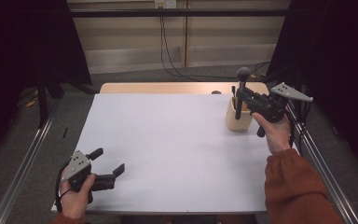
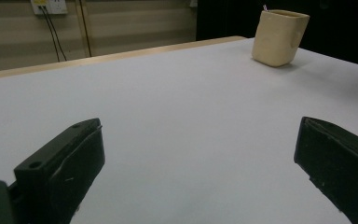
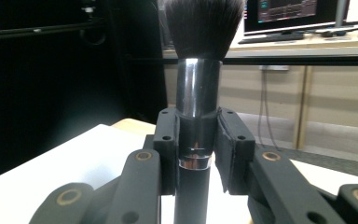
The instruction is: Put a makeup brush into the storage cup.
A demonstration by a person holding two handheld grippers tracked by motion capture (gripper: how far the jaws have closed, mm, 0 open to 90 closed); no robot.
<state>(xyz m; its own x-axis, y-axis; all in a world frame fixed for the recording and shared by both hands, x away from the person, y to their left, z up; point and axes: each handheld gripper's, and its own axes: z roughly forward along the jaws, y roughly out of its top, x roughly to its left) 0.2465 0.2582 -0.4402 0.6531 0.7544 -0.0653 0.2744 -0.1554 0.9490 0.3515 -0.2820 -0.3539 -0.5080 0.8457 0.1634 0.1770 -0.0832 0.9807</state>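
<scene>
The right gripper stood at the far right part of the desk, held in the person's right hand above a rust-coloured sleeve. Its jaws were closed on a makeup brush, pads pressed on either side of the shiny dark ferrule. In the right gripper view the brush stood upright between the jaws, its dark bristle head uppermost and its handle running down out of sight below the pads. In the high view the brush's lower end reached into the mouth of a cream-coloured cup; whether it touched the cup could not be determined. The cup stood upright on the desk near the far right edge, with other dark items showing at its rim, too small to identify.

The left gripper rested low at the near left corner of the desk in the person's left hand. Its jaws stood wide apart with nothing between them; in the left gripper view bare desk surface lay between them, and the cup stood well apart on the far side.
</scene>
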